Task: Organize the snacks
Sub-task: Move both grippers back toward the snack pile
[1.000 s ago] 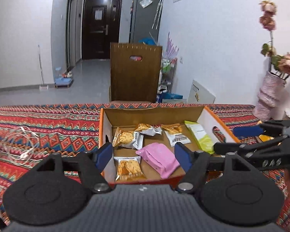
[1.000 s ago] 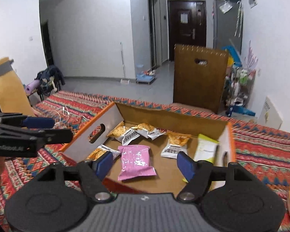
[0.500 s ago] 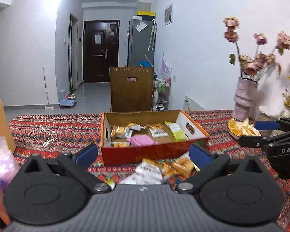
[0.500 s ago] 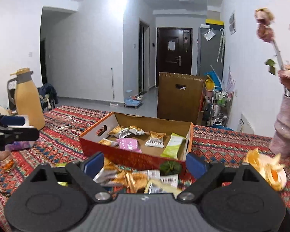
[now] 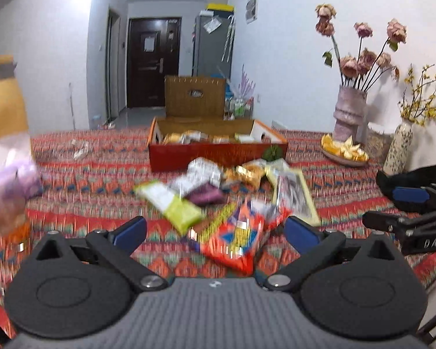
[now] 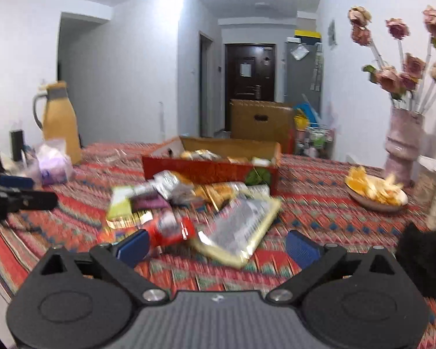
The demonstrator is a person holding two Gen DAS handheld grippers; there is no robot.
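Observation:
A red cardboard box (image 5: 218, 154) holding several snack packets sits mid-table; it also shows in the right wrist view (image 6: 212, 171). A loose pile of snacks lies in front of it: a red-orange packet (image 5: 235, 240), a lime-green packet (image 5: 174, 206), a silver-yellow packet (image 6: 241, 232) and a red packet (image 6: 171, 232). My left gripper (image 5: 215, 231) is open and empty, low over the red-orange packet. My right gripper (image 6: 216, 244) is open and empty, just short of the silver-yellow packet.
A patterned red tablecloth (image 5: 87, 180) covers the table. A plate of orange peel (image 5: 344, 151), a pink vase with dried roses (image 5: 350, 115) and a speckled vase (image 5: 398, 148) stand at the right. A yellow thermos (image 6: 59, 122) and plastic bag (image 6: 53, 163) stand at the left.
Both grippers have pulled back from over the box toward the near edge of the table. The loose snack pile in front of the box has come into view. Both stay open.

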